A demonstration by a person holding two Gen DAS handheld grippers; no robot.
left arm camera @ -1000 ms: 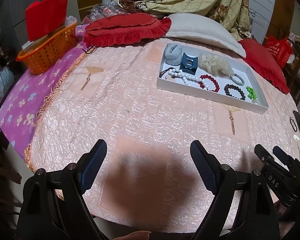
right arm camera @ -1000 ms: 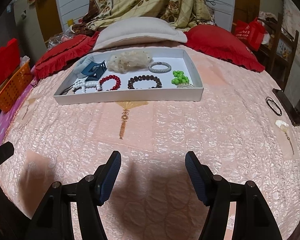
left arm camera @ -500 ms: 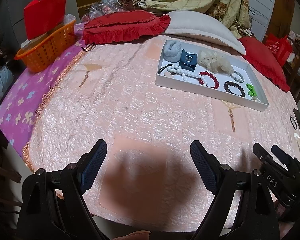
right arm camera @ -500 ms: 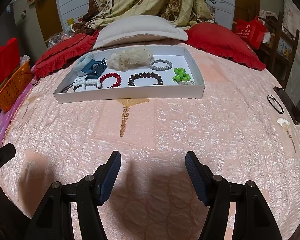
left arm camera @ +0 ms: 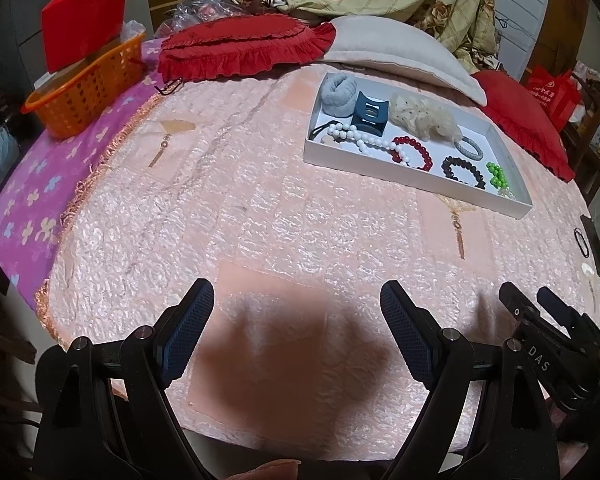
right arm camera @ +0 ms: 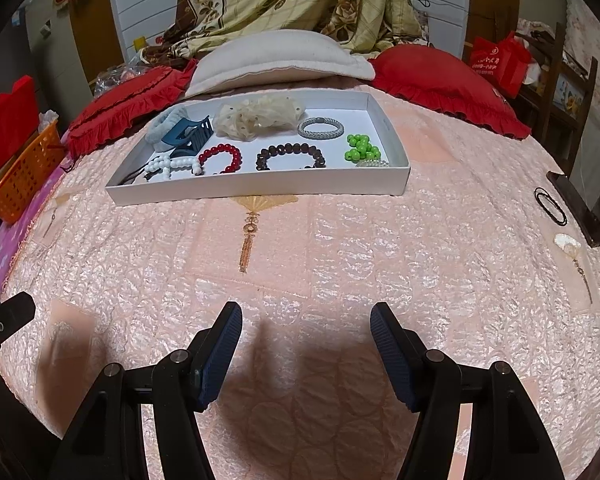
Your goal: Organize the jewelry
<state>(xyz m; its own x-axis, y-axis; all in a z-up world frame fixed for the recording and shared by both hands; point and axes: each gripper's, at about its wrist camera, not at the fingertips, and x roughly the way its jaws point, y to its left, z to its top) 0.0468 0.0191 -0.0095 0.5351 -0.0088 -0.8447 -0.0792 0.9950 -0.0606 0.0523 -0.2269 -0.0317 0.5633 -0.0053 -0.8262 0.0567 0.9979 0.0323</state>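
Neatly: bracelets (right arm camera: 220,158) rowed inside white tray (right arm camera: 260,186).

Ahead of my right tool, the near wall of the white tray (right arm camera: 260,186) hides the bottom of the pale bead string (right arm camera: 372,163) beside the green beads (right arm camera: 360,147); I cannot tell what it is. Far to my right, the dark object (right arm camera: 576,204) past the black hair tie (right arm camera: 550,205) is cut off by the picture's edge. From my left tool, my right gripper (left arm camera: 540,308) shows only partly at the frame's right edge. The printing on the red bag (left arm camera: 552,92) far ahead is too small to read.
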